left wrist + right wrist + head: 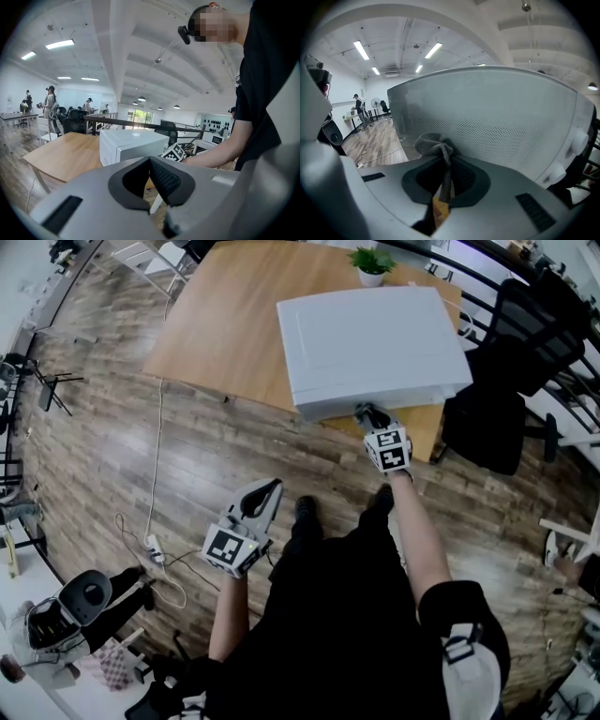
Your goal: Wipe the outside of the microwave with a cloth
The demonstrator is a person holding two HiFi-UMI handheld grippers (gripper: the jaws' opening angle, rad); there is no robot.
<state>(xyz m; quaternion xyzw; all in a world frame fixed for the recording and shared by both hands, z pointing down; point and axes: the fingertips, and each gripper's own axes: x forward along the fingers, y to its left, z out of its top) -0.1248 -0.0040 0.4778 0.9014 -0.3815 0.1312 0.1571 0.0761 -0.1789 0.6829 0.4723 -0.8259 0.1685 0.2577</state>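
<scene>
i see the microwave at about one o'clock: a white box, door shut, sitting on the wooden tabletop with its front by the near edge. the cloth, grey and bunched into a knot, is pinched in the right hand-held gripper and pressed low against the microwave's perforated door window.

Open-plan office, wooden desk, swivel chairs
</scene>
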